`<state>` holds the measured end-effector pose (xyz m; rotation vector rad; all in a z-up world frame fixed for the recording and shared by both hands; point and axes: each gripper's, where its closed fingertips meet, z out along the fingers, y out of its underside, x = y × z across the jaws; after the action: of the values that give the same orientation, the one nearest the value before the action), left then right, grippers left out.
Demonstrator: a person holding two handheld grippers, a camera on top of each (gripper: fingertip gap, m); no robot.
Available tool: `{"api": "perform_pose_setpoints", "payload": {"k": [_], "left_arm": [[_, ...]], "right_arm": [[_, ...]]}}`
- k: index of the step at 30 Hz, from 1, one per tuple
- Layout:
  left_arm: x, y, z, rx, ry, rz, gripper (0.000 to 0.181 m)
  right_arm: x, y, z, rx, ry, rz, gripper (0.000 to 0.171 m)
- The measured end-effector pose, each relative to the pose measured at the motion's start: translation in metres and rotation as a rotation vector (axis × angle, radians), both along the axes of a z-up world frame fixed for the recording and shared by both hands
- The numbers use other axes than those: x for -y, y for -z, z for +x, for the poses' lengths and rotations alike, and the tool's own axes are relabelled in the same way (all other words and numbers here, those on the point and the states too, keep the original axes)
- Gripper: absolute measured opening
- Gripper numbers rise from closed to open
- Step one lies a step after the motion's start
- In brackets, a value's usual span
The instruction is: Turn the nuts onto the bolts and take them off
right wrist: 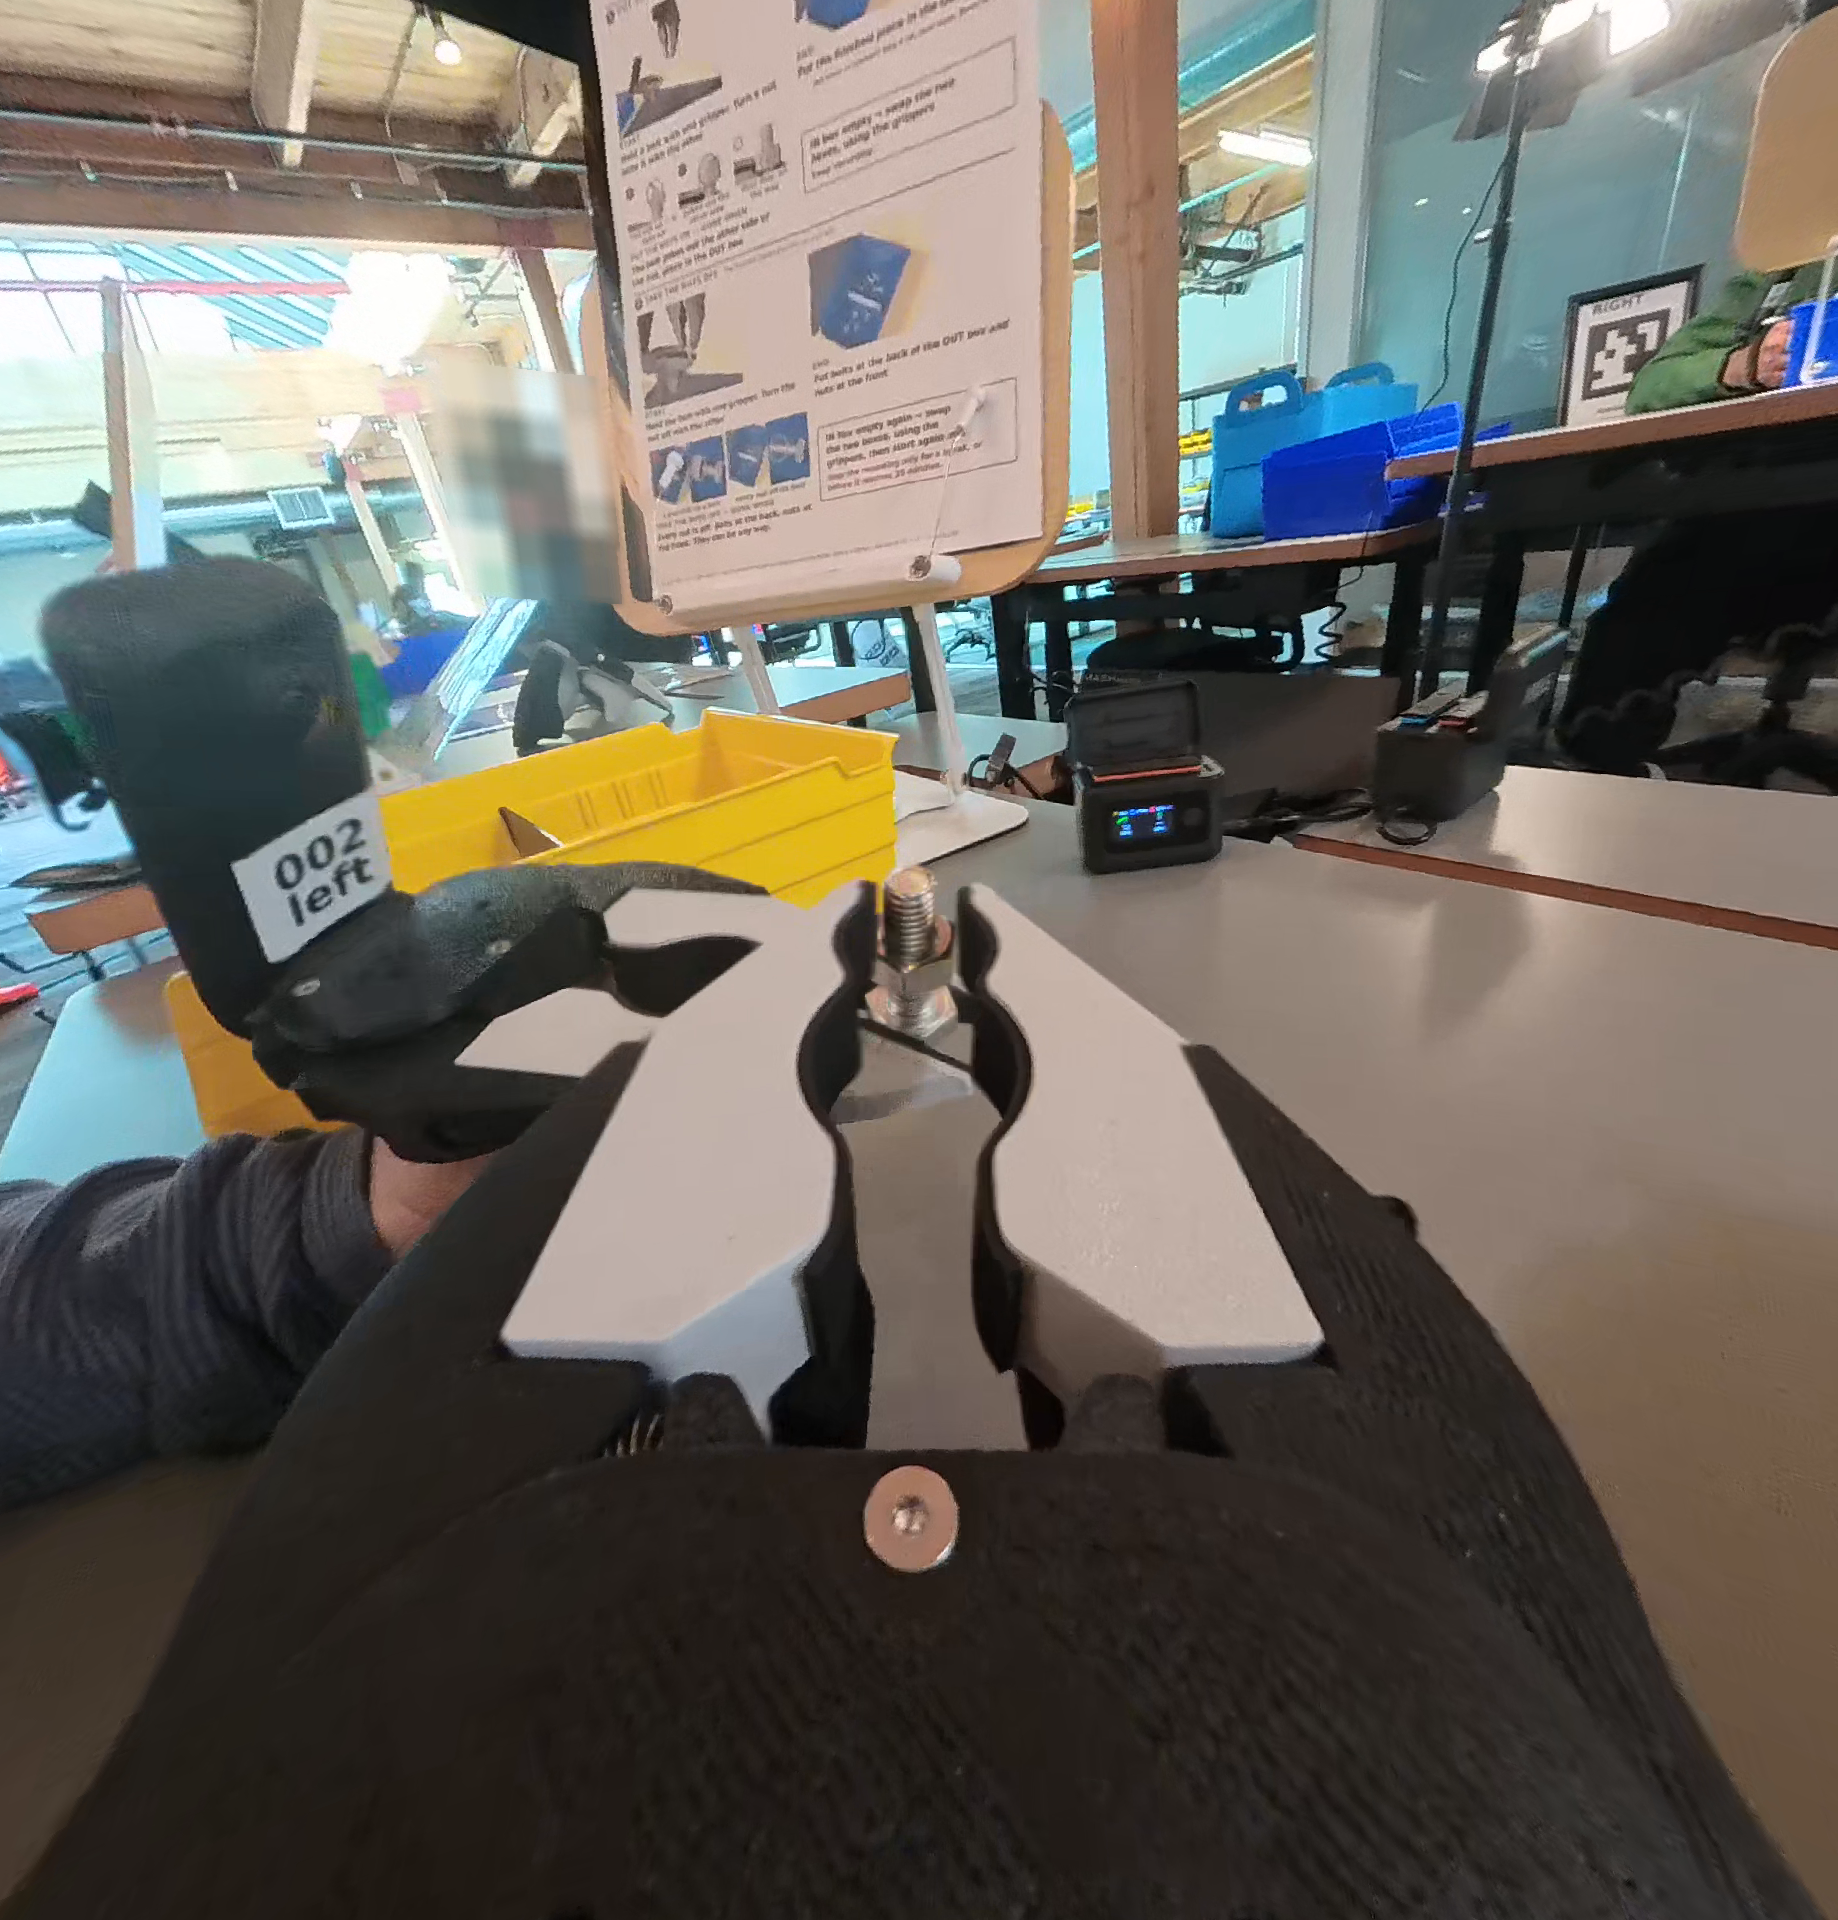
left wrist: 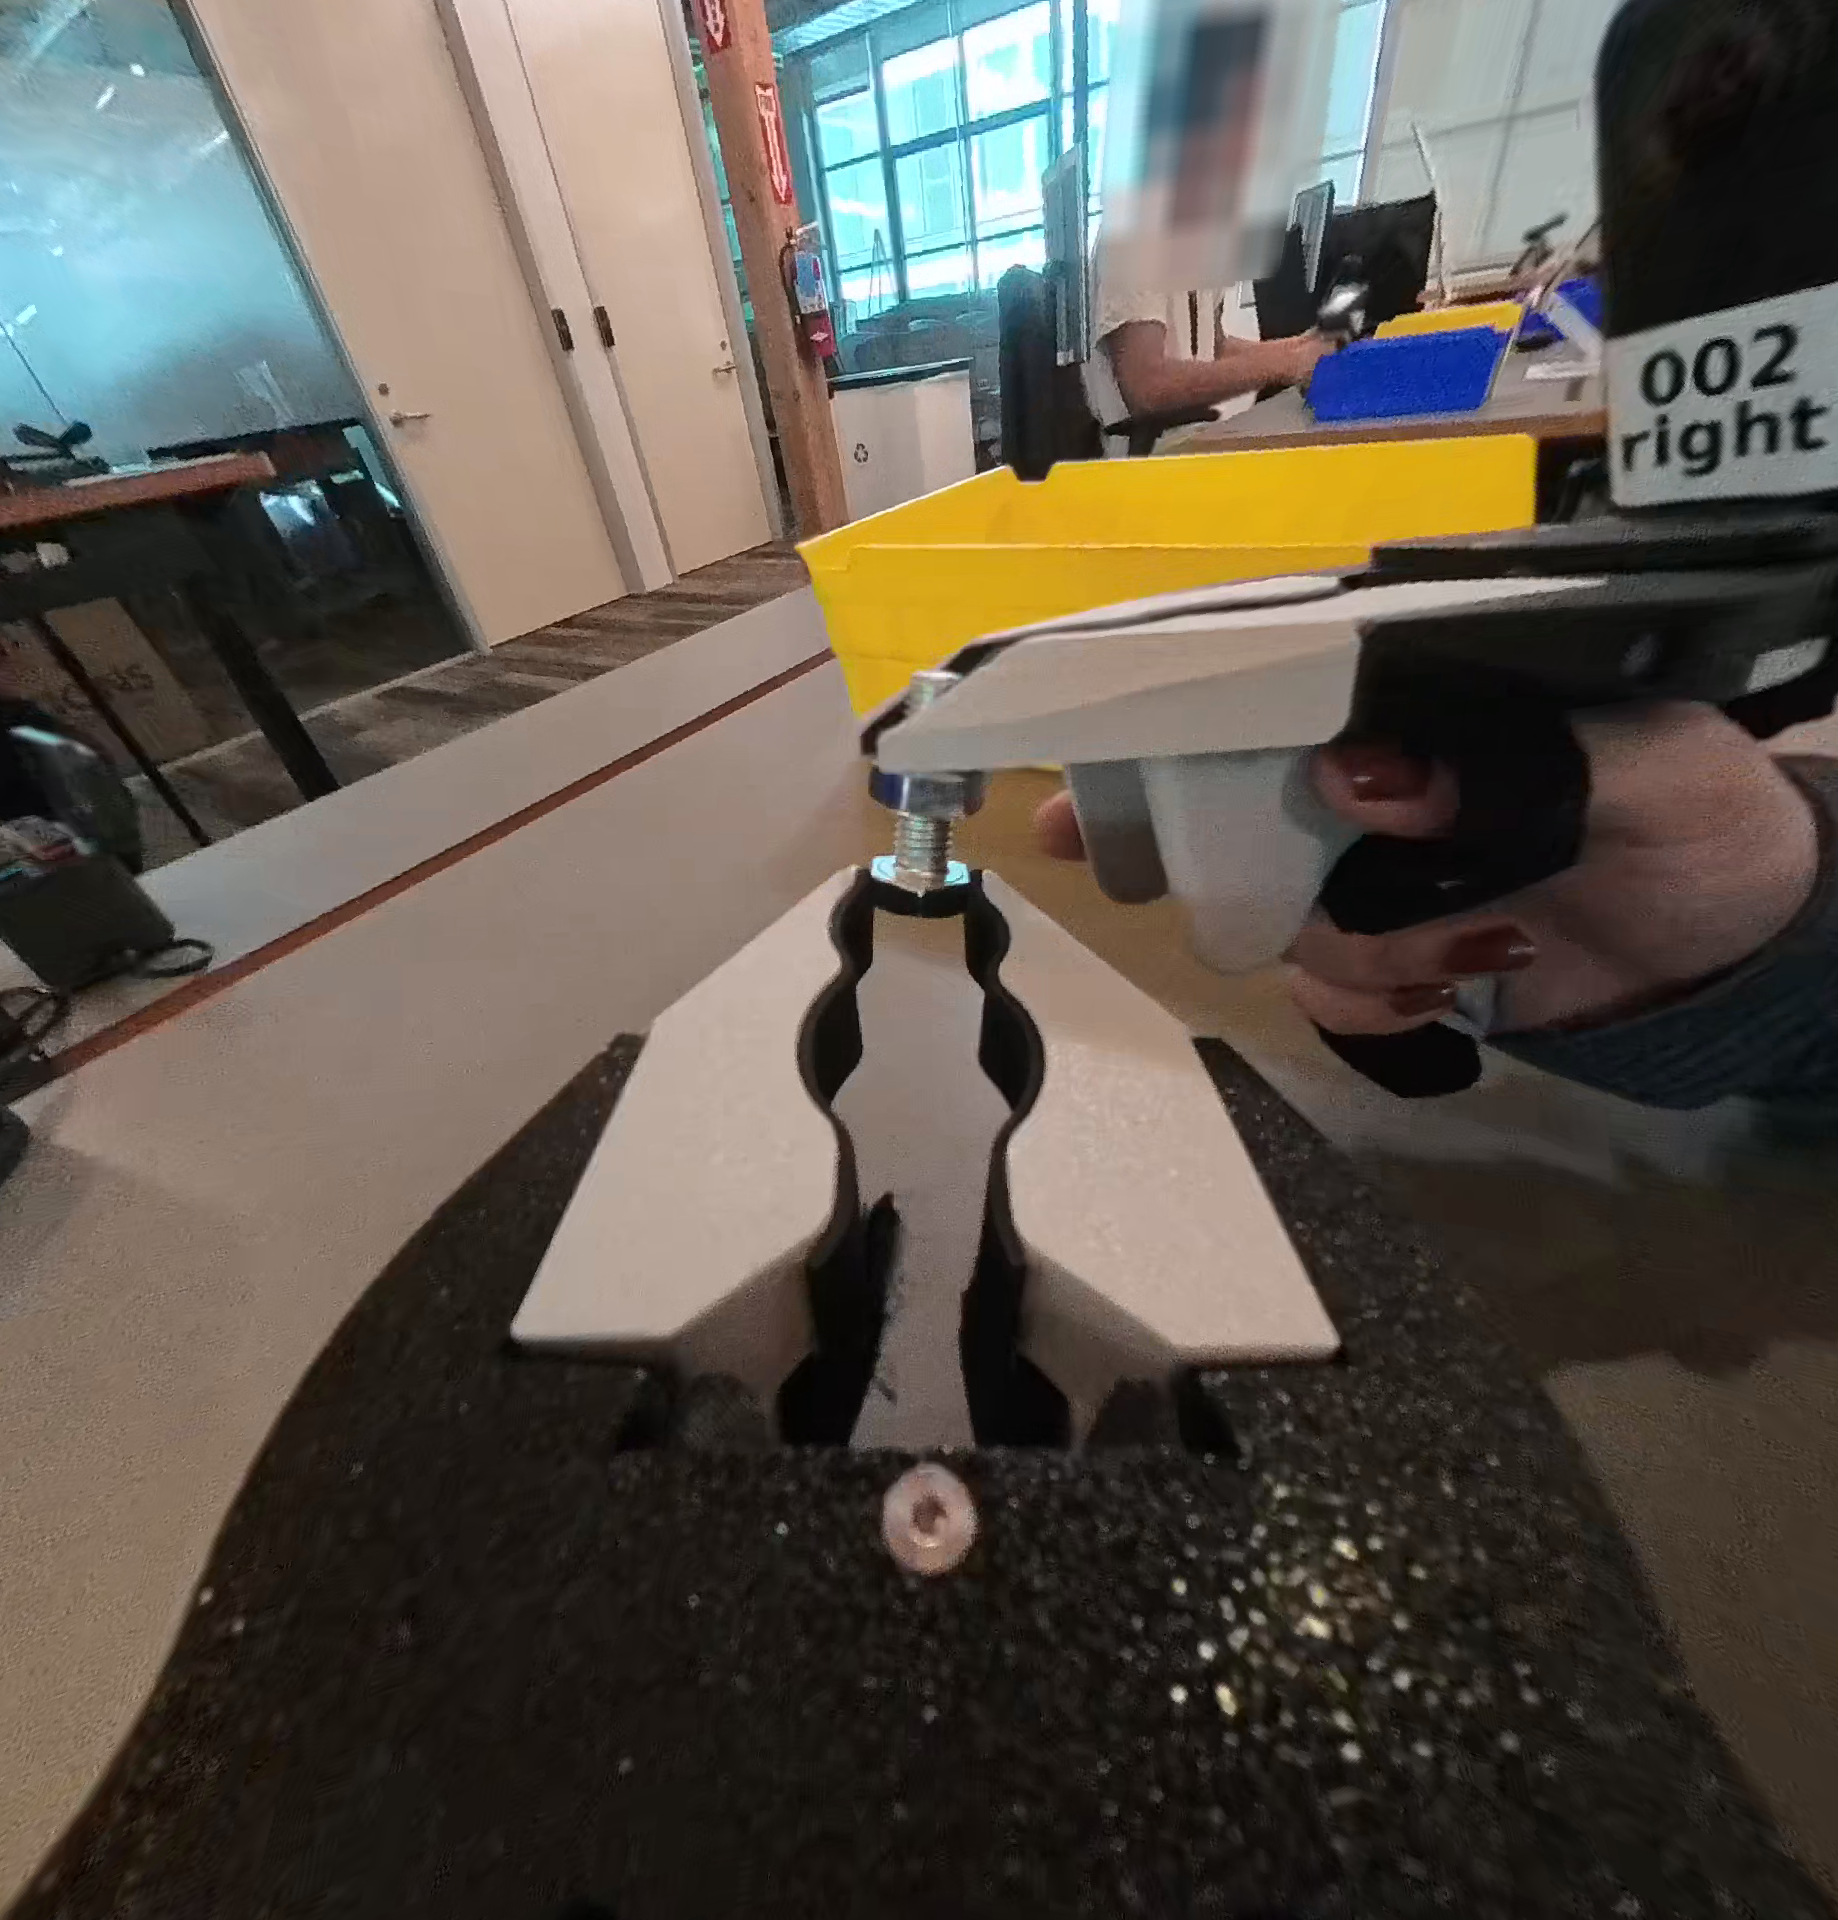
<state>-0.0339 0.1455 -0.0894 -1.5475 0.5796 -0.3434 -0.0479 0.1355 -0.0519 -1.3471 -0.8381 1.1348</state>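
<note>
Both grippers meet over the grey table (right wrist: pixel 1517 1091). I have the left gripper (left wrist: pixel 920 883) clenched on the bolt's head at its fingertips, while my right gripper (right wrist: pixel 910 935) is clamped around the upright bolt (right wrist: pixel 907 930), with 1 nut (right wrist: pixel 910 987) threaded on just below those fingers. Beyond them sits a yellow bin (left wrist: pixel 1154 582), and farther off an instruction sheet (right wrist: pixel 832 291) stands on its board.

We see one silver bolt (right wrist: pixel 907 925) standing upright, its threaded shank bare at both ends. A silver hex nut (right wrist: pixel 909 1000) sits partway along the thread. Bolt and nut hang above the grey table (right wrist: pixel 1517 1039), near a yellow bin (right wrist: pixel 686 800).
</note>
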Motion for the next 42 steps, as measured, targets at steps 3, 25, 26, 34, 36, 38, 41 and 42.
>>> {"api": "perform_pose_setpoints", "payload": {"k": [3,25,26,34,36,38,41,42], "left_arm": [[0.0,-0.001,0.0,-0.065,-0.031,0.051,0.015],[-0.003,-0.011,-0.002,0.032,-0.089,0.112,0.062],[-0.002,-0.011,-0.002,0.033,-0.088,0.11,0.061],[-0.001,-0.01,-0.003,0.052,-0.094,0.096,0.061],[-0.003,-0.009,-0.004,0.058,-0.098,0.094,0.061],[-0.005,-0.01,-0.006,0.065,-0.105,0.097,0.061],[-0.007,-0.013,-0.01,0.077,-0.123,0.106,0.06],[-0.007,-0.015,-0.011,0.078,-0.126,0.11,0.06]], "right_arm": [[0.002,0.0,0.0,0.015,-0.015,0.003,0.008],[-0.133,0.095,0.314,1.242,0.428,-0.58,0.008],[-0.132,0.103,0.315,1.268,0.4,-0.619,0.008],[-0.151,0.115,0.317,1.263,0.469,-0.671,0.023],[-0.158,0.084,0.315,1.192,0.592,-0.553,0.027],[-0.159,0.039,0.299,1.056,0.698,-0.375,0.028],[-0.141,-0.044,0.228,0.694,0.697,-0.008,0.028],[-0.125,-0.069,0.194,0.551,0.632,0.127,0.027]]}}
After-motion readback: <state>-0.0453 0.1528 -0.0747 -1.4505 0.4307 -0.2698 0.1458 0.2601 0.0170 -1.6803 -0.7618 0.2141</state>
